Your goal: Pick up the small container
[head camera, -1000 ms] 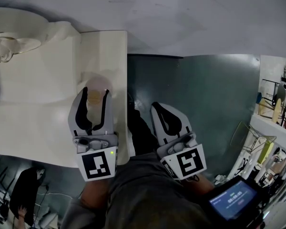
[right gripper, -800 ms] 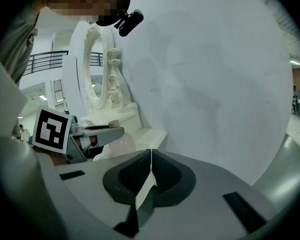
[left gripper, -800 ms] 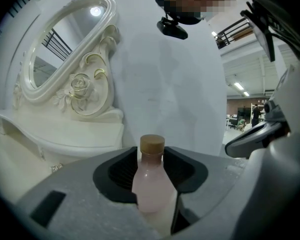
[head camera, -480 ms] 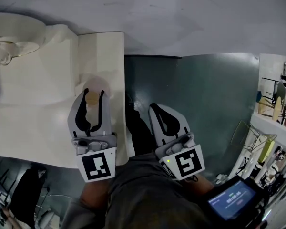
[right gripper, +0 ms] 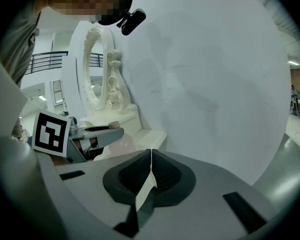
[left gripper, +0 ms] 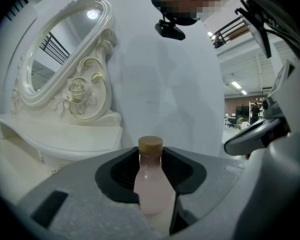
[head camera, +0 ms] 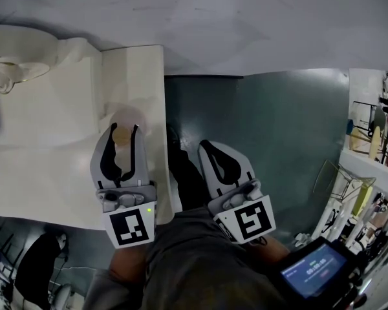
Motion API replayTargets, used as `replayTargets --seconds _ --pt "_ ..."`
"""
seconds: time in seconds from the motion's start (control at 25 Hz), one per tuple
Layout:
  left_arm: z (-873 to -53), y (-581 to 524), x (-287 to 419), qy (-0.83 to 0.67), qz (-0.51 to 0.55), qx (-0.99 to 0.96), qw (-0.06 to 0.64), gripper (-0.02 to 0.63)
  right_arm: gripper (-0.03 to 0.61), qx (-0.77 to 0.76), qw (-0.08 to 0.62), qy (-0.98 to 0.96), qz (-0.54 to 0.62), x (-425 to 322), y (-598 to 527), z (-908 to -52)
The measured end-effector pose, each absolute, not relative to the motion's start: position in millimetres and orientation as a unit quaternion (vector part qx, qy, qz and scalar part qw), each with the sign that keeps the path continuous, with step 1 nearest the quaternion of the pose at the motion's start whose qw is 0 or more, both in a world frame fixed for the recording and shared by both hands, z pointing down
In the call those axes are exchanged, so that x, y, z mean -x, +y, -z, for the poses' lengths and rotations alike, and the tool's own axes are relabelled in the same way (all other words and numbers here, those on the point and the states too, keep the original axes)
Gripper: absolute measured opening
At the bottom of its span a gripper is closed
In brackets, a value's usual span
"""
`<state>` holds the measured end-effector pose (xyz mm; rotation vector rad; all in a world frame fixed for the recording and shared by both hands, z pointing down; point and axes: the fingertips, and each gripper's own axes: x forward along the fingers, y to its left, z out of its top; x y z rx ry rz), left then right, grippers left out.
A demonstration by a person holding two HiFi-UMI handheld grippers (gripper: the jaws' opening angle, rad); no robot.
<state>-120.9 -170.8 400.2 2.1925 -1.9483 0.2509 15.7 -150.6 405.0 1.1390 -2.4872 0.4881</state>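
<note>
Small container point(left gripper: 151, 184), a corked pink bottle, stands on the vanity point(head camera: 45, 147), pinched for lifting by the left gripper point(head camera: 124, 130), jaws just closed.

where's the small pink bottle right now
The small pink bottle with a tan cap stands on the white dresser at the head view's left, between the left gripper's jaws, which have just closed on it, right of the ornate mirror.
</note>
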Motion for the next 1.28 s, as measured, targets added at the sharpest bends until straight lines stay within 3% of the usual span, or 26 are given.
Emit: replayTargets --seconds 1.28 --pt "-360.3 -194.5 109.1 -0.642 -0.059 -0.762 0.058 0.146 0.015 -0.444 0.106 -0.884 -0.102 -16.2 -206.9 -379.2"
